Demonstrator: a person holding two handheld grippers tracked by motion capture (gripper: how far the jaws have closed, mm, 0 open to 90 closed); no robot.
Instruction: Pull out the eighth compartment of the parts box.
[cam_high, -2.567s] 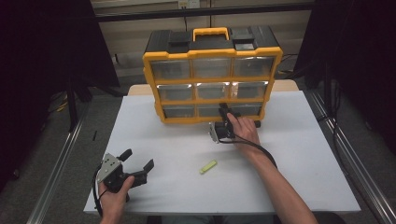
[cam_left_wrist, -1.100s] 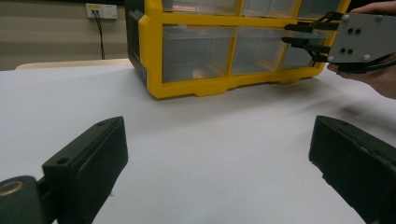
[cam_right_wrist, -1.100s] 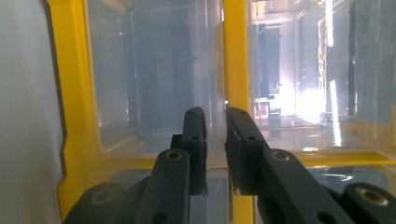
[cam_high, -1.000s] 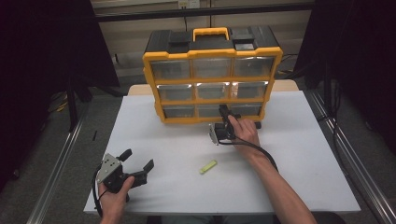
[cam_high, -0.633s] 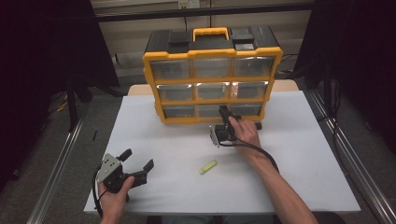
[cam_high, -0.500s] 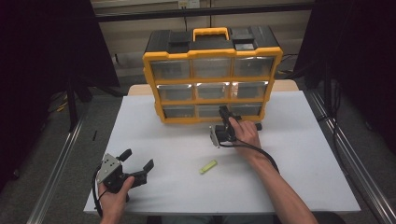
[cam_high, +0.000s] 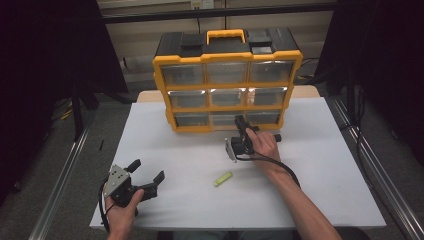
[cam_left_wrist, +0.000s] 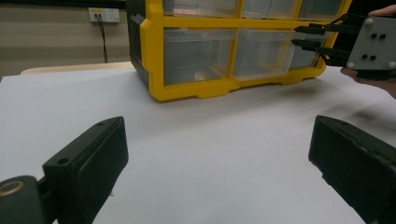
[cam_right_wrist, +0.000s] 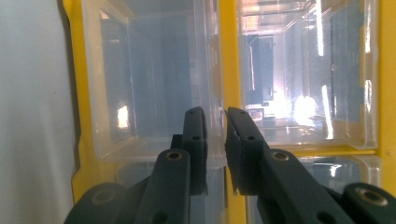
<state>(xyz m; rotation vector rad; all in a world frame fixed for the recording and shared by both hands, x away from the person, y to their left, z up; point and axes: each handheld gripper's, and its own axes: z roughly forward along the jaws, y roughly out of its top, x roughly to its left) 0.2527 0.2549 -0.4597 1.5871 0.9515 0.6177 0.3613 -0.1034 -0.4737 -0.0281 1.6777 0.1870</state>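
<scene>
Right now the work centres on the bottom row of the yellow drawer cabinet (cam_high: 227, 82), which stands at twelve o'clock on the white counter (cam_high: 320, 165); the right claw (cam_high: 243, 125) is pushed up to the front of the clear bottom-middle drawer (cam_high: 225, 119), at the cabinet's six o'clock edge; in the right gripper view its two black jaws stand nearly together, with a thin upright ridge of clear plastic on the drawer front (cam_right_wrist: 215, 116) between them; the pads look pressed on that ridge, though the glare makes the contact hard to judge; the right hand (cam_high: 264, 146) grips the tool from five o'clock, its cable trailing back along the forearm; a small yellow-green stick (cam_high: 223, 178) lies on the counter near the middle, well apart from the cabinet; far off at seven o'clock the left claw (cam_high: 147, 172) rests low over the counter with its jaws wide apart and nothing between them, held by the left hand (cam_high: 122, 210).
</scene>
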